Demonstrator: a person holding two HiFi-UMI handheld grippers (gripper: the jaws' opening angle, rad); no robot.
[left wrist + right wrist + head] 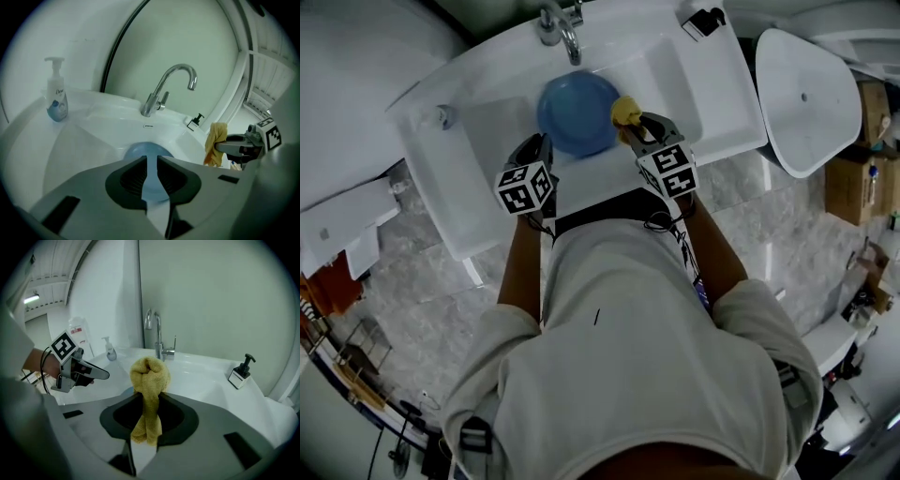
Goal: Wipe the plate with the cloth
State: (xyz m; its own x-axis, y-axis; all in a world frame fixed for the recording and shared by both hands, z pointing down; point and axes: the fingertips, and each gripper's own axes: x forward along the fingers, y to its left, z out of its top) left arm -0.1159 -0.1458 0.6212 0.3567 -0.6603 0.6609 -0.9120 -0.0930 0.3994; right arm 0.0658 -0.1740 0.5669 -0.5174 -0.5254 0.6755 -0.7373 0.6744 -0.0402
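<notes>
A round blue plate [577, 112] lies in the basin of the white sink [487, 122], under the faucet. My right gripper [637, 127] hovers at the plate's right edge, shut on a bunched yellow cloth [625, 111]; in the right gripper view the cloth [150, 376] stands up between the jaws. My left gripper [536, 148] is at the plate's near-left edge, above the sink's front rim. Its jaws [151, 161] leave only a narrow slit with nothing in it, and the plate [147, 151] shows through from below. It does not touch the plate.
A chrome faucet [171, 86] stands at the back of the sink. A blue-and-clear soap pump bottle [57, 98] sits on the left rim and a black-pump dispenser [241, 373] on the right. Another white basin [802, 98] is to the right. The person's body fills the foreground.
</notes>
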